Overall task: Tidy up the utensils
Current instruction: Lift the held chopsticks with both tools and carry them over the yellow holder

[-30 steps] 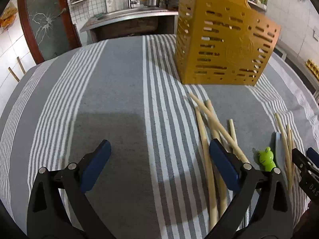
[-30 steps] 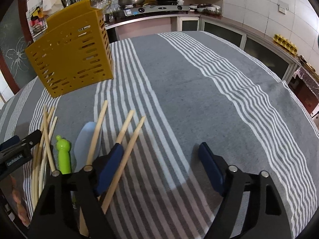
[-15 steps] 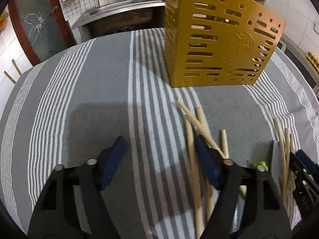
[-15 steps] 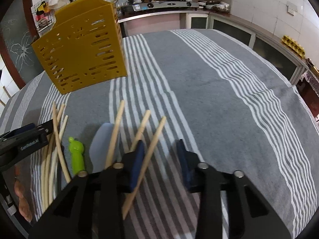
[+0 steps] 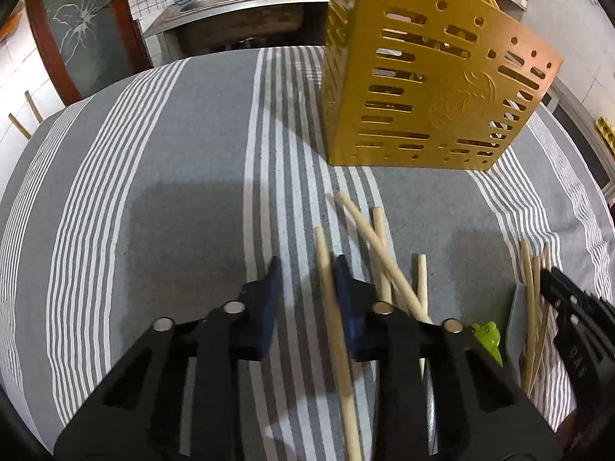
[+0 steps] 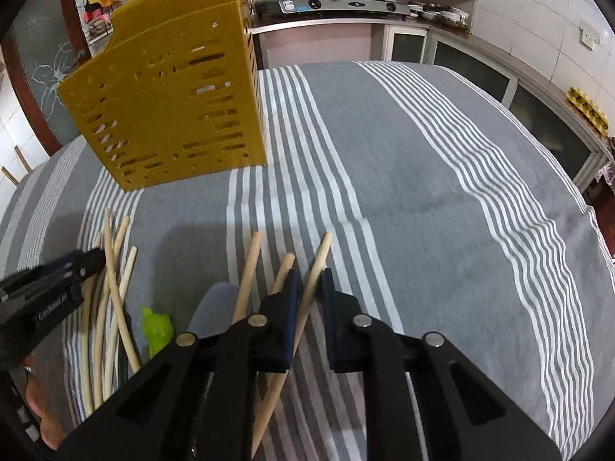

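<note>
A yellow slotted utensil holder (image 5: pixel 430 88) (image 6: pixel 173 107) stands upright at the far side of the striped cloth. Several wooden chopsticks (image 5: pixel 380 253) lie loose in front of it. My left gripper (image 5: pixel 307 269) is closing around one chopstick (image 5: pixel 324 265); the stick rests against the right pad, with a gap to the left pad. My right gripper (image 6: pixel 310 274) is closing too, and its blue pads pinch the rightmost chopstick (image 6: pixel 321 249). A green frog-shaped piece (image 5: pixel 486 336) (image 6: pixel 155 330) and a pale grey spatula (image 6: pixel 209 307) lie between the two grippers.
A grey cloth with white stripes (image 5: pixel 153 192) (image 6: pixel 442 192) covers the round table. The left gripper's black frame (image 6: pixel 46 296) shows at the left edge, with a person's fingers (image 6: pixel 38 403) below it. A sink counter (image 5: pixel 246 0) and a stove (image 6: pixel 330 4) stand beyond the table.
Both pairs of jaws have narrowed from wide apart. The left ones now straddle a chopstick; the right ones slid onto the rightmost chopstick and closed on it. The yellow holder looms larger in the left view.
</note>
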`<move>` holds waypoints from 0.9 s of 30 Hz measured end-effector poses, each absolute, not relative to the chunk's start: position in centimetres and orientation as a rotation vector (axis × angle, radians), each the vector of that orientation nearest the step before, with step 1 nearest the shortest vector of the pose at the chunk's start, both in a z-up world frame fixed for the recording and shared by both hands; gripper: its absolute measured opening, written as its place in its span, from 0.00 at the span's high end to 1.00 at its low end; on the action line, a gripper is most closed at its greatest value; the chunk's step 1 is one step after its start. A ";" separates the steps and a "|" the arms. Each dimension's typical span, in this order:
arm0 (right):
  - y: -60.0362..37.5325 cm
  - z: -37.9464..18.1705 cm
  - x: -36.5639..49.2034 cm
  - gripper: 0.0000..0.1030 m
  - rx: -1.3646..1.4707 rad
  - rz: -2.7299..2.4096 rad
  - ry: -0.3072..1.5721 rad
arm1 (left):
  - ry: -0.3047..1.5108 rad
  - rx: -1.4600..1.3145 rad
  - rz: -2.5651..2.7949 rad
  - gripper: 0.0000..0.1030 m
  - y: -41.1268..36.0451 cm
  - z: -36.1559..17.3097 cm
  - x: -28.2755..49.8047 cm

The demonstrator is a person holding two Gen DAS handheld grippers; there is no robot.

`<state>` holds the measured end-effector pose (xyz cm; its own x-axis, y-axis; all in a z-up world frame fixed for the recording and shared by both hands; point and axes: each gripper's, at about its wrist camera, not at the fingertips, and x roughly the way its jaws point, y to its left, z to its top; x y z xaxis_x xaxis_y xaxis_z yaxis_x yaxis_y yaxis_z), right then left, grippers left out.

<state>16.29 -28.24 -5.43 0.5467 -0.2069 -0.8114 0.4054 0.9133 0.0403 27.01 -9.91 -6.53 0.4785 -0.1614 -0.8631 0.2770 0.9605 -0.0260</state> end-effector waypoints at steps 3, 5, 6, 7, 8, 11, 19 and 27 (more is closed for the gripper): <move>-28.9 -5.2 16.3 0.88 0.253 -0.356 0.914 | 1.051 0.073 -0.262 0.93 -9.0 -6.5 26.7; -29.4 -4.9 16.3 0.89 0.280 -0.326 0.900 | 1.055 0.064 -0.265 0.95 -8.7 -6.4 26.7; -29.5 -4.8 16.3 0.89 0.285 -0.324 0.891 | 1.054 0.064 -0.264 0.96 -8.5 -6.4 26.8; -29.7 -4.6 16.2 0.89 0.290 -0.326 0.879 | 1.053 0.059 -0.260 0.96 -8.4 -6.3 26.6; -29.8 -4.4 16.1 0.89 0.299 -0.325 0.866 | 1.053 0.052 -0.258 0.96 -8.2 -6.3 26.5; -30.2 -3.4 15.4 0.90 0.325 -0.304 0.813 | 1.043 0.022 -0.258 0.96 -7.5 -5.7 25.6; -29.7 0.7 12.7 0.92 0.287 -0.261 0.654 | 0.866 -0.036 -0.279 0.96 -5.3 -0.6 21.2; -28.4 4.6 9.7 0.94 0.225 -0.216 0.489 | 0.652 -0.043 -0.235 0.96 -3.7 4.5 17.8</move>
<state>9.71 -28.44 4.60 0.8608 -0.1510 -0.4860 0.2581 0.9526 0.1611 17.77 -3.69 4.53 0.7690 -0.2304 -0.5962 0.2034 0.9725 -0.1135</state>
